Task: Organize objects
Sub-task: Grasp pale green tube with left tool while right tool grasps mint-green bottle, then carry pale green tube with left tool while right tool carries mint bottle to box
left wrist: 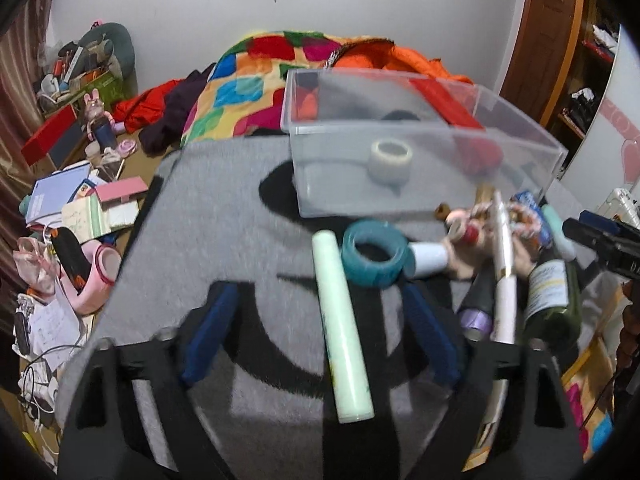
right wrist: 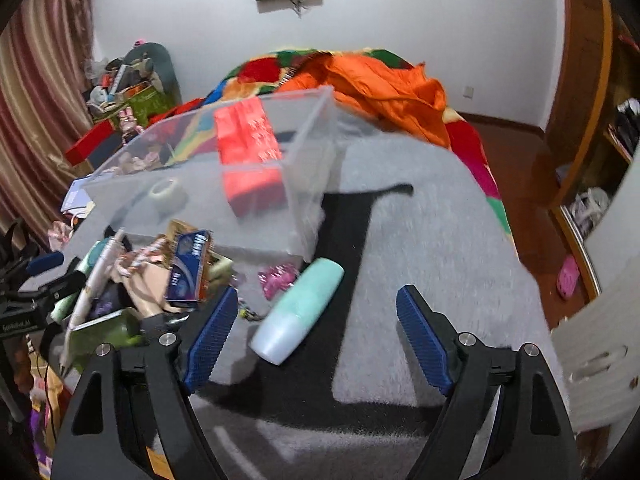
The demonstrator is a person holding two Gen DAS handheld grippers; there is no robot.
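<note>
Clear plastic bin [left wrist: 420,168] sits on the grey blanket [left wrist: 224,224]; before its front edge lie teal tape [left wrist: 374,256] and a mint tube [left wrist: 344,324]. Left gripper [left wrist: 320,332] and right gripper [right wrist: 316,332] both gape, holding nothing; bare blanket lies right of the bin.

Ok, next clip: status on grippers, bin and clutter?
Left gripper open, pale green tube between its fingers. Right gripper open, mint bottle just ahead. Clear bin holds tape roll; pile crowds its front.

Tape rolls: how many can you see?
2. A white tape roll sits inside the clear bin; a teal tape roll lies on the gray blanket in front. The pile may hide more.
</note>
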